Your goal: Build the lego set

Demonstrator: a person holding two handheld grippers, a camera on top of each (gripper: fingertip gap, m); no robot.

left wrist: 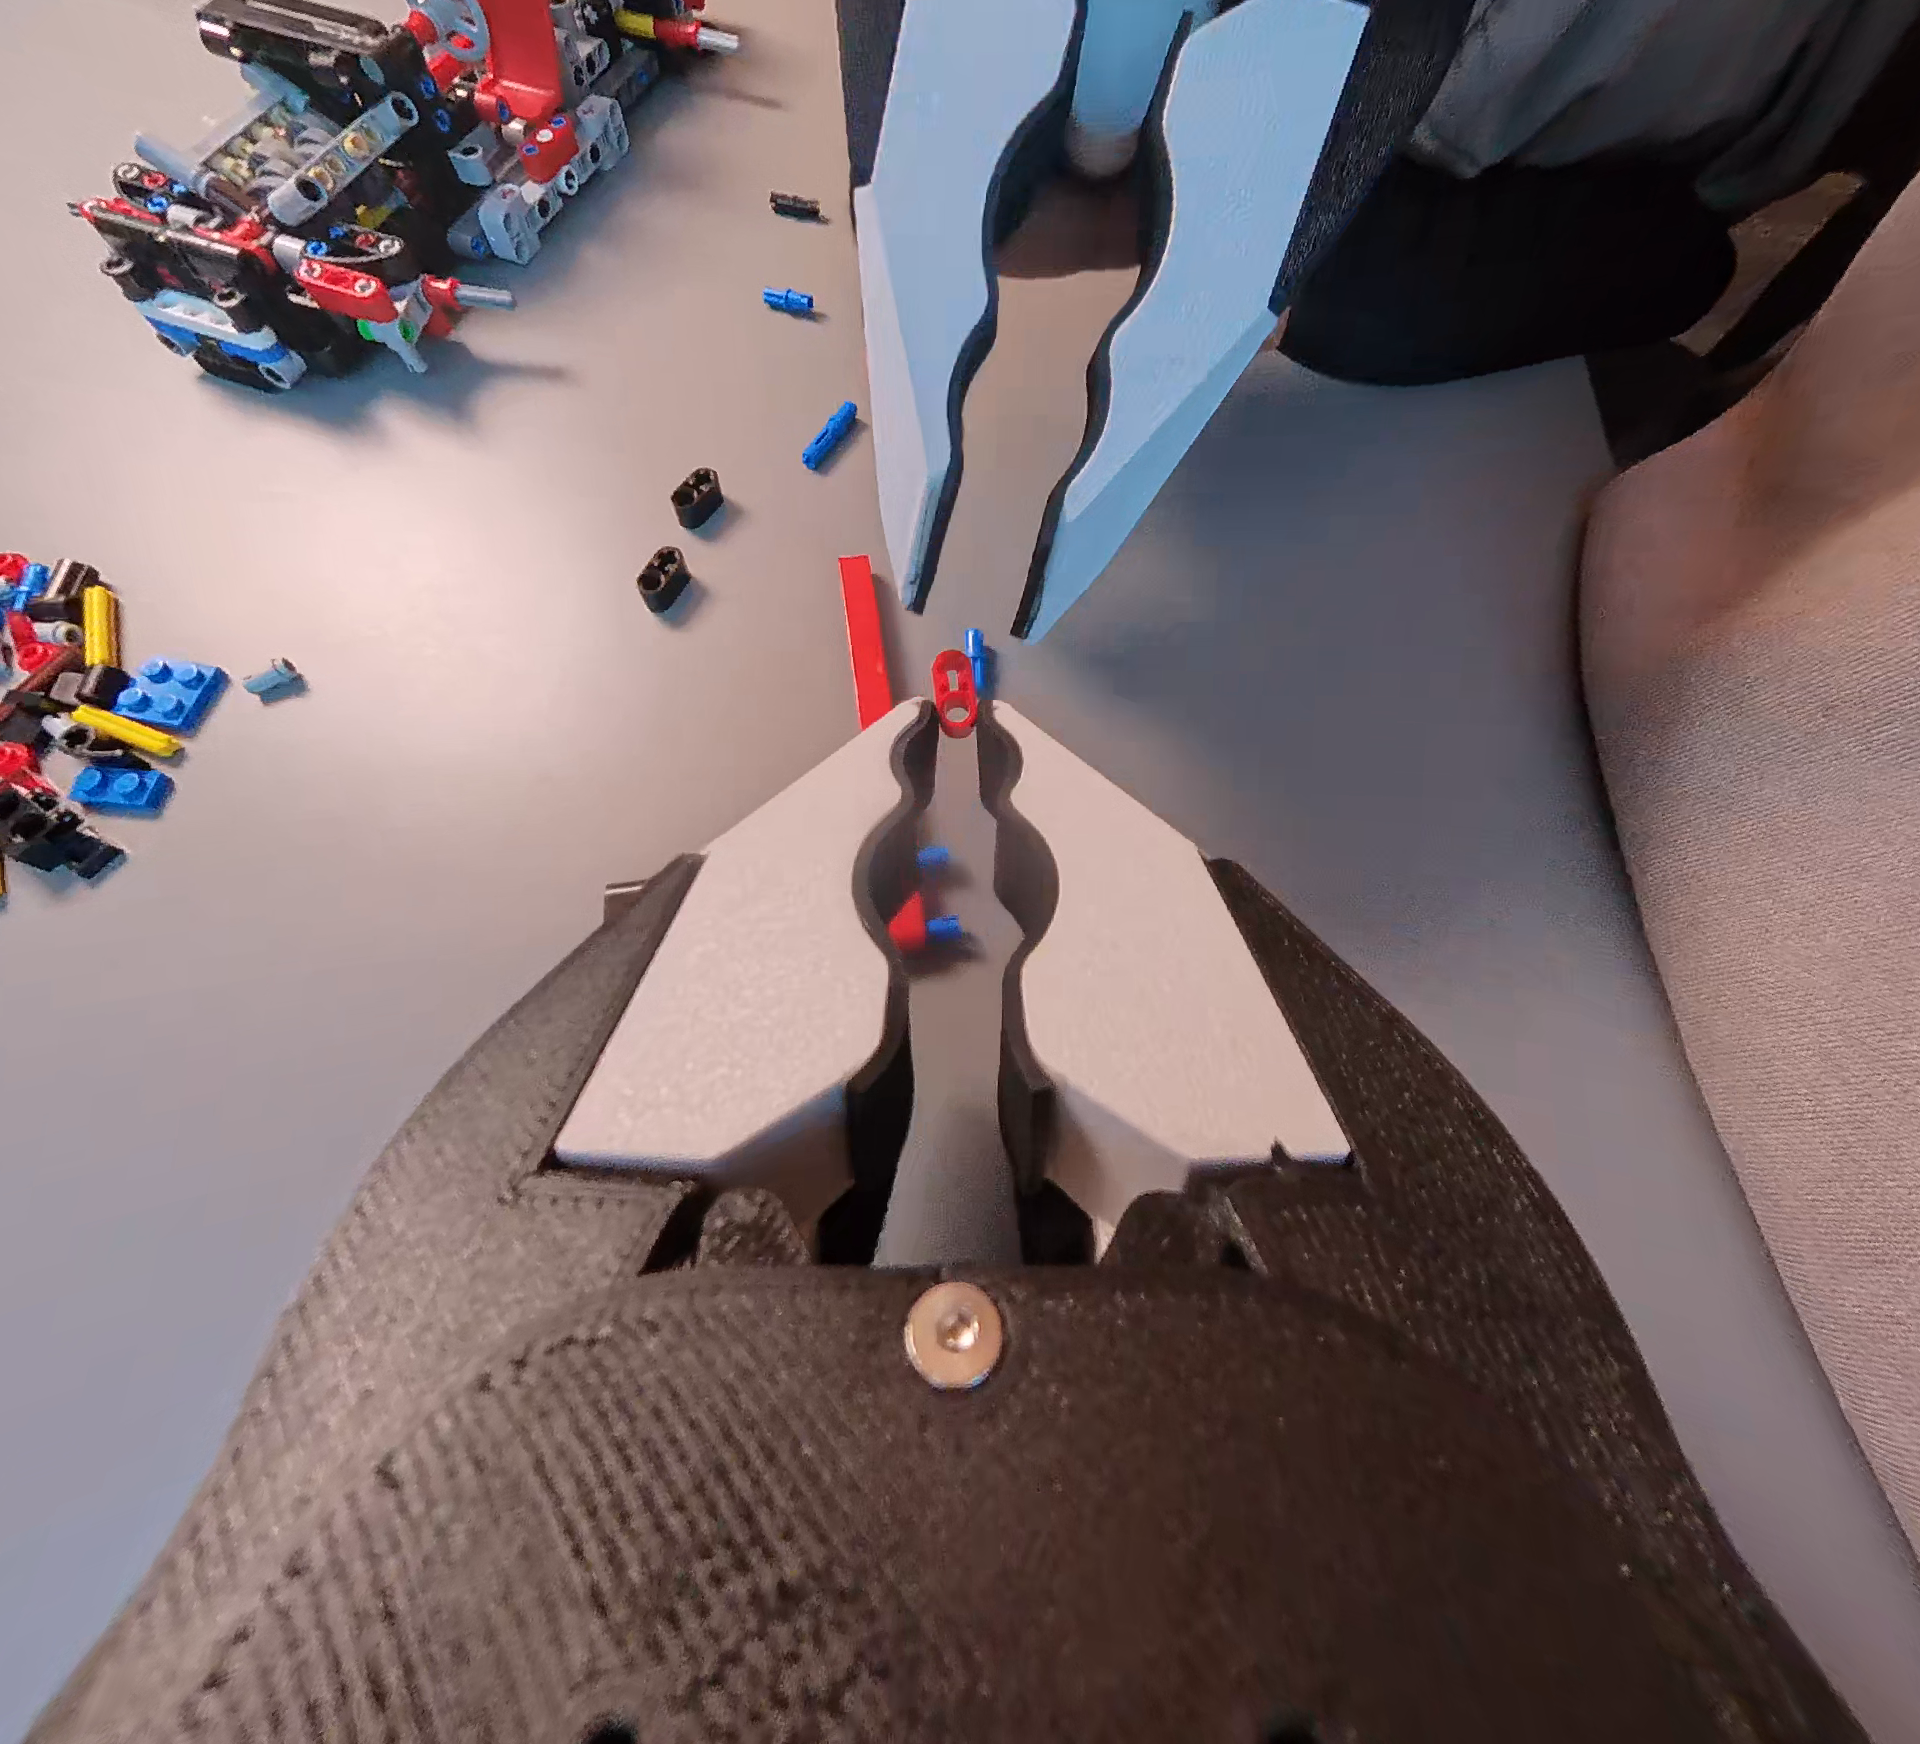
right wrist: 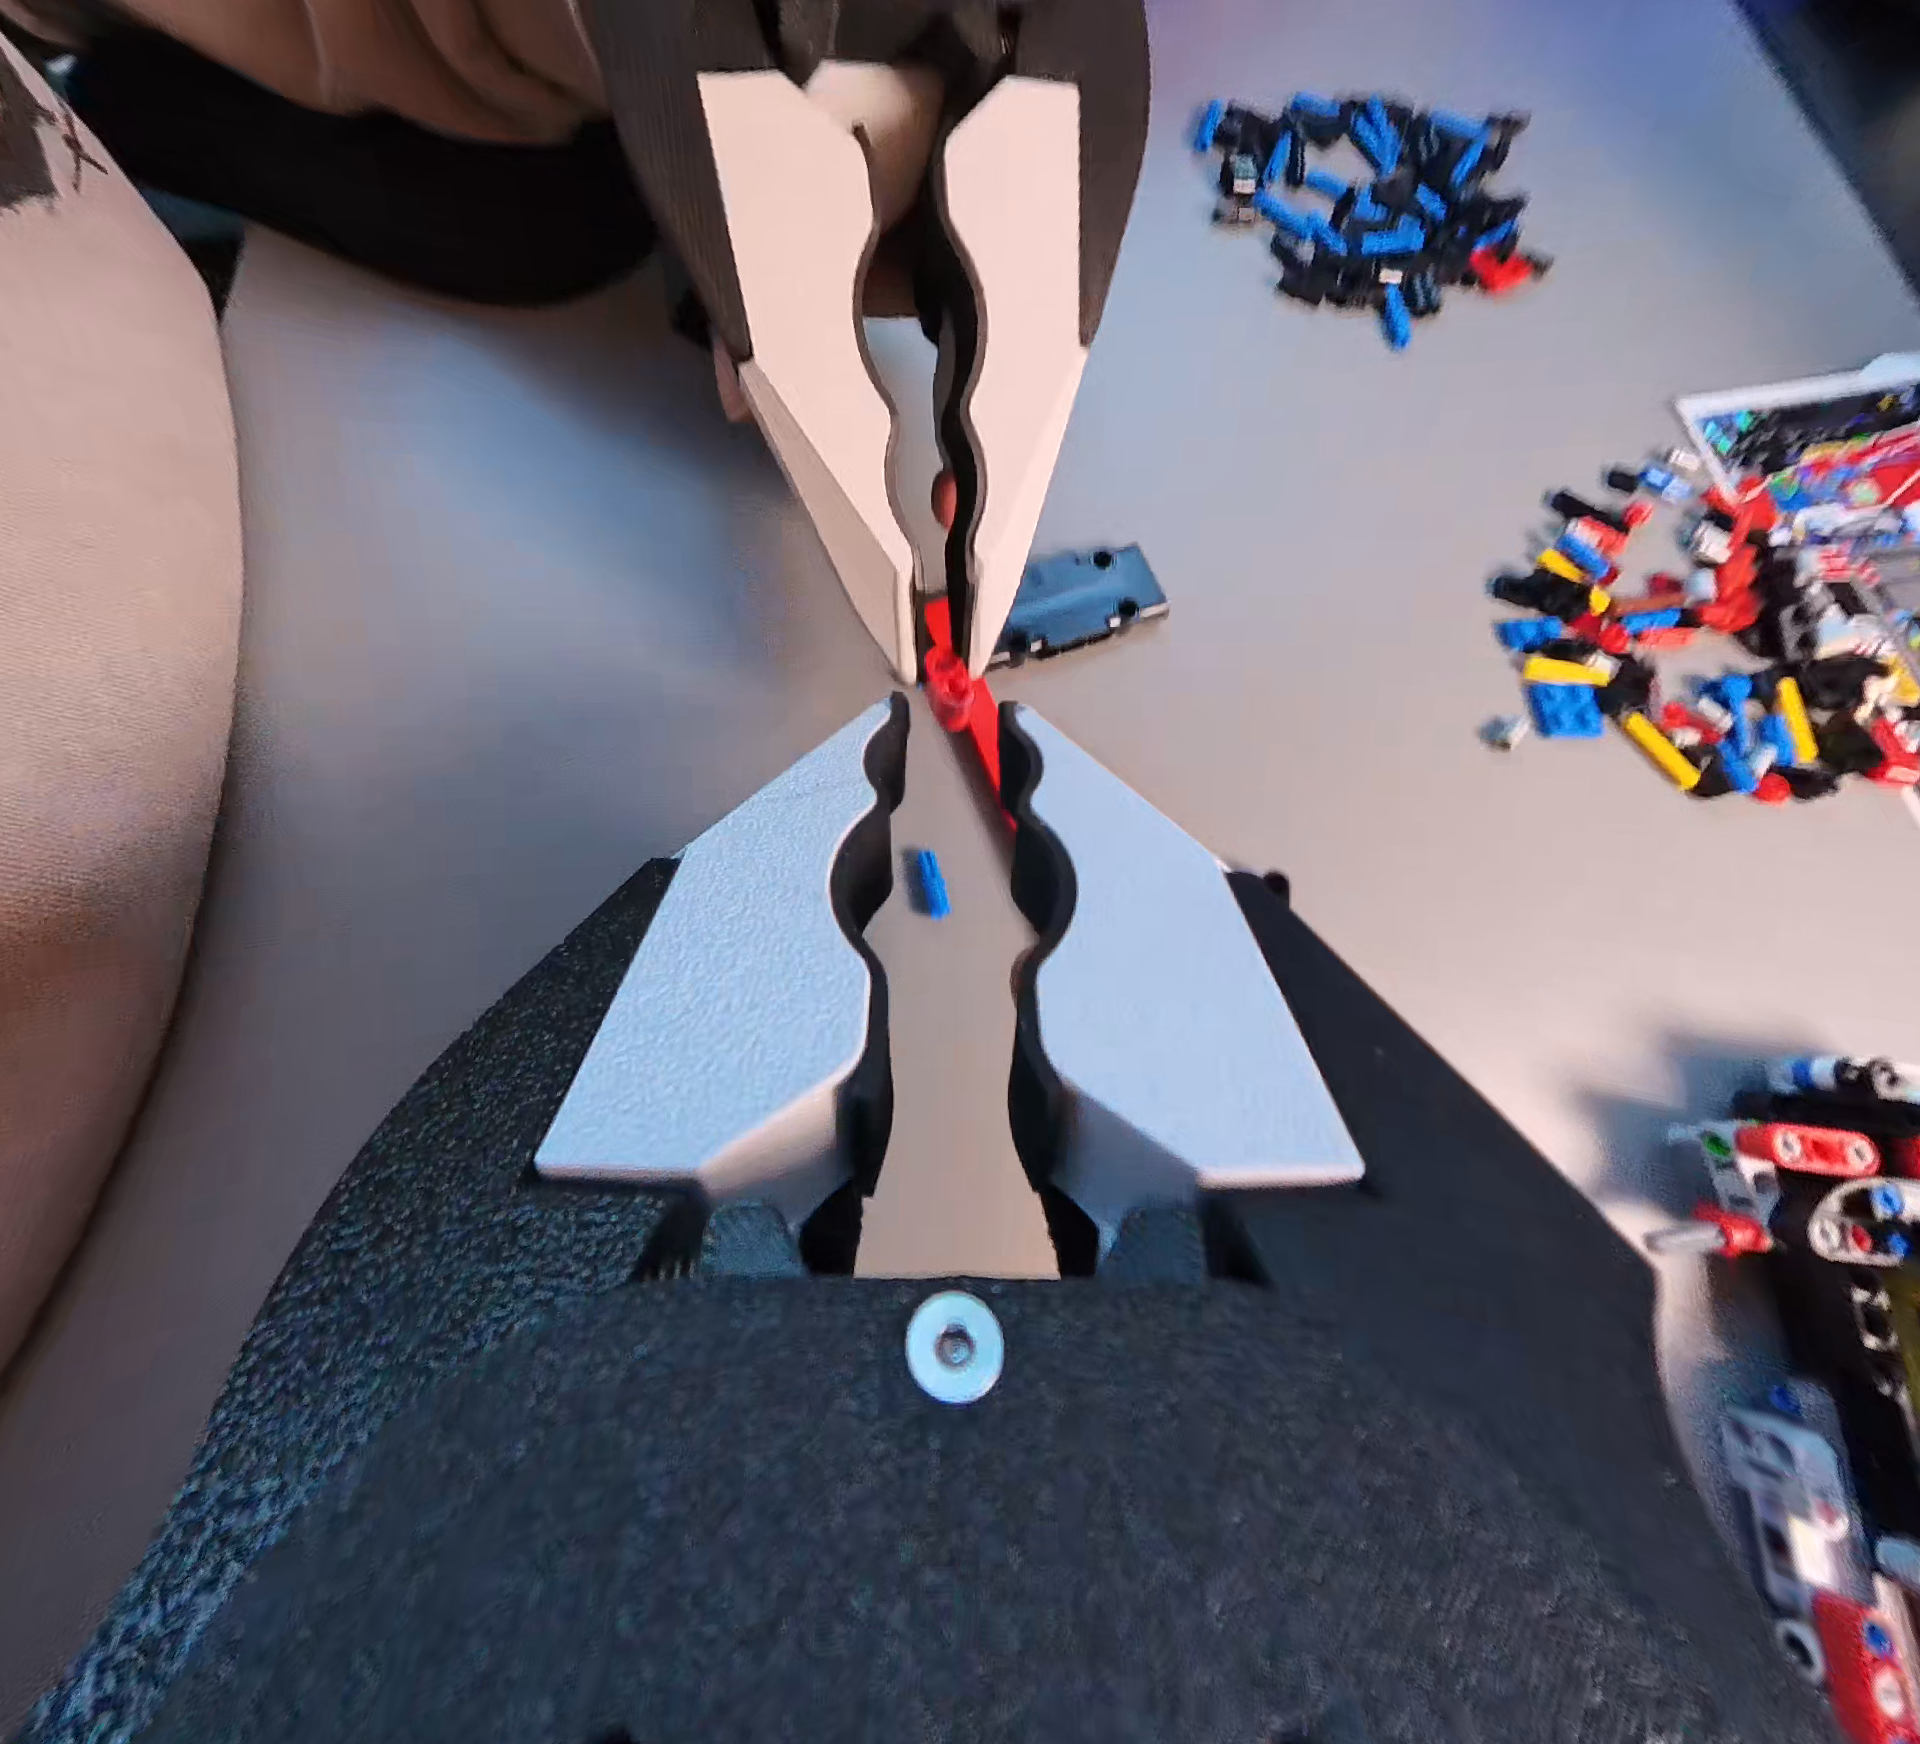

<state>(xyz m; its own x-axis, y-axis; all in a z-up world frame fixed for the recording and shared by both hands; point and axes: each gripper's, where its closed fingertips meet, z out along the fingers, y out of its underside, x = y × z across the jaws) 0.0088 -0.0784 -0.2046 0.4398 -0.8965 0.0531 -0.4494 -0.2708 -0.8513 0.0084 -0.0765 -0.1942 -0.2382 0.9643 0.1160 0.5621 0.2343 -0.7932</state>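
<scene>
Two grippers meet tip to tip over a small red Technic connector on the grey table [left wrist: 1299, 655].

Left gripper [left wrist: 964, 707]: jaws narrow, clamped on the red connector [left wrist: 954, 678], which carries a blue pin [left wrist: 976, 650] on its far side. Right gripper [right wrist: 954, 702]: jaws part-open, holding nothing, tips just short of the connector [right wrist: 948, 678] and apart from it. A red beam [left wrist: 862, 640] lies flat on the table just beside the connector. A loose blue pin [right wrist: 928, 882] lies on the table under the right gripper, near the connector. The part-built Technic model [left wrist: 416, 115] stands well apart from the connector; a pile of loose pieces [left wrist: 73, 718] lies well away too.
</scene>
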